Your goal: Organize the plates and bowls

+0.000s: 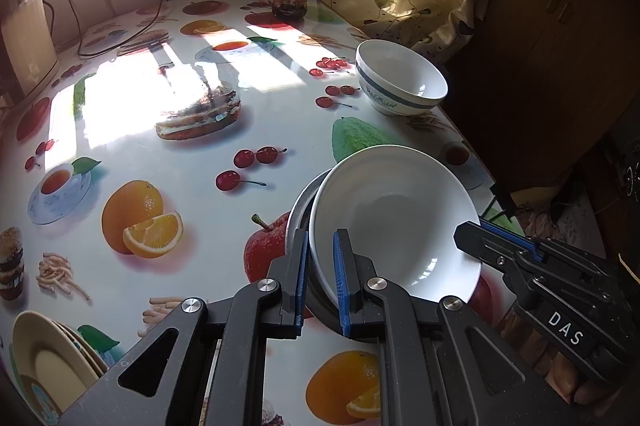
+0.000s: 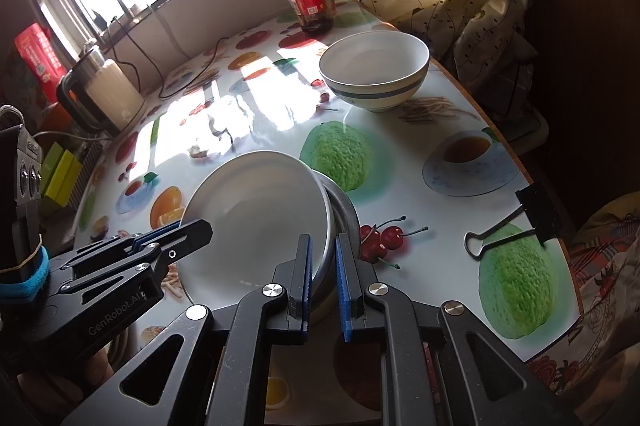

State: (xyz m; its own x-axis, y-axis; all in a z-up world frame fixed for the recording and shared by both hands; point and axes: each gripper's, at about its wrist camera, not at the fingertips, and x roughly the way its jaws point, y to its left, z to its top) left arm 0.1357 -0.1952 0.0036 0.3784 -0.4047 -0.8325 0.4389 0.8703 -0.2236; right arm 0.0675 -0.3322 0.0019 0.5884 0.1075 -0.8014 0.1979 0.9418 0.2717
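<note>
Both claws pinch opposite rims of the nested pair — left gripper (image 1: 321, 276), right gripper (image 2: 323, 280) — white bowl (image 1: 394, 218) tilted in the metal bowl (image 2: 344, 214), likely steadying them together on the table (image 1: 192, 154).

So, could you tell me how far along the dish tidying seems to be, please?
Done: tan plates sit stacked at the table's left edge. In hand: both the left hand-held gripper and the right hand-held gripper clamp the rim of the white bowl resting tilted in a metal bowl. Left: the blue-banded bowl stands alone.
</note>
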